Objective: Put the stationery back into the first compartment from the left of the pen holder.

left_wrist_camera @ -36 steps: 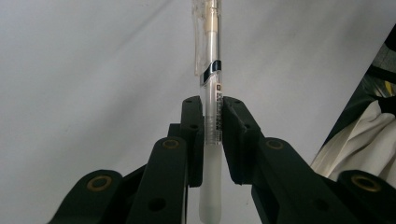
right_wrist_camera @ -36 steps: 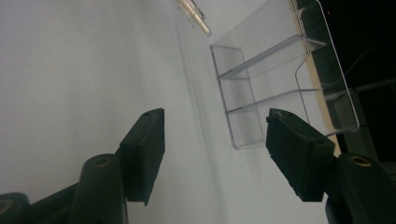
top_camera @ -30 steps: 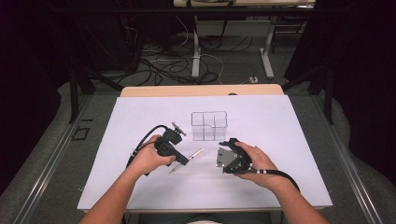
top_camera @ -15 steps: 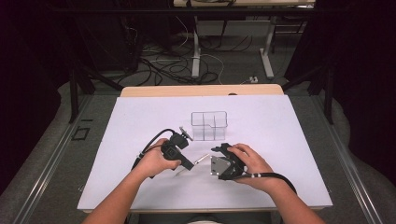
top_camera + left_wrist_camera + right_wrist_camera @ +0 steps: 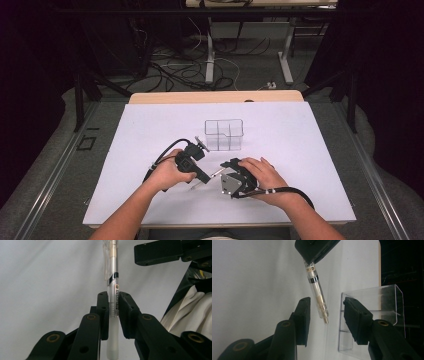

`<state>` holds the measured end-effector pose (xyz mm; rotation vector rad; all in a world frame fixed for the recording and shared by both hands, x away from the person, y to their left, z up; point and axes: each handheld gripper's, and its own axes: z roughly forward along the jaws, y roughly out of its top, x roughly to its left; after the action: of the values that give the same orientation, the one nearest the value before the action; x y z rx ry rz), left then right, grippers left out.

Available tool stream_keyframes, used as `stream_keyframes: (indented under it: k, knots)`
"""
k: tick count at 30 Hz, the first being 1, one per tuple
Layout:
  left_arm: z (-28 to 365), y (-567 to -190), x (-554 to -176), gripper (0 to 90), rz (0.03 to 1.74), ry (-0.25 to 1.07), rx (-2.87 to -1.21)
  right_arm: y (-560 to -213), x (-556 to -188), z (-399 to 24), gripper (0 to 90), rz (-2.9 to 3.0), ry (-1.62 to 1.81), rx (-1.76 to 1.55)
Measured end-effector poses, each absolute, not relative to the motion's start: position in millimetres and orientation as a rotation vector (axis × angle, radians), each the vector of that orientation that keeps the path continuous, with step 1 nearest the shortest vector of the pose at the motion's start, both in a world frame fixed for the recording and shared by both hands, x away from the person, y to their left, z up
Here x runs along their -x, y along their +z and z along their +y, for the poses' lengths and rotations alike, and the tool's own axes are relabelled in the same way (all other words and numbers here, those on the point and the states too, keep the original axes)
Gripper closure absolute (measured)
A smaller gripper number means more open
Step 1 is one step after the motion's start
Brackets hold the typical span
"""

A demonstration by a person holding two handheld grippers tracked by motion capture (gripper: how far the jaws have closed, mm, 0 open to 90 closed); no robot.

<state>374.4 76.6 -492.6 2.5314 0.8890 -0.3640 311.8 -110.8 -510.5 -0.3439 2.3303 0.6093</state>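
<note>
Clear plastic pen (image 5: 113,287) is clamped between the closed jaws of the left gripper (image 5: 113,312), above the white table (image 5: 300,145). Its tip sits between the jaws of the right gripper (image 5: 325,317), which have just been closing without touching it. A clear organizer box (image 5: 372,305) stands just beside.

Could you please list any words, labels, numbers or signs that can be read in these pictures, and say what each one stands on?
No text can be read in any view.
Pen, small square label with a red mark on its barrel: too small and blurred to read.
Pen, fine print lower on the barrel between the left gripper's jaws: blurred, not readable.
Pen, in the right gripper view, label band near the top end: not readable.
Clear plastic organizer: no print seen.
</note>
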Motion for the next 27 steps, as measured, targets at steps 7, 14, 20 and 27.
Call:
stream_keyframes:
  k: [7,14,20,27]
  knots:
    - [76,-491,-373,79.8,0.892,-0.384,-2.512,-515,-310,-106,61.6,2.31,0.567,0.409]
    - [72,-491,-372,79.8,0.879,-0.408,-2.507,-518,-309,-101,65.9,2.306,0.566,0.474]
    - [69,-493,-372,79.8,0.871,-0.415,-2.507,-520,-306,-96,69.5,2.322,0.528,0.515]
    - [66,-493,-371,79.8,0.866,-0.425,-2.513,-522,-304,-88,75.9,2.309,0.5,0.601]
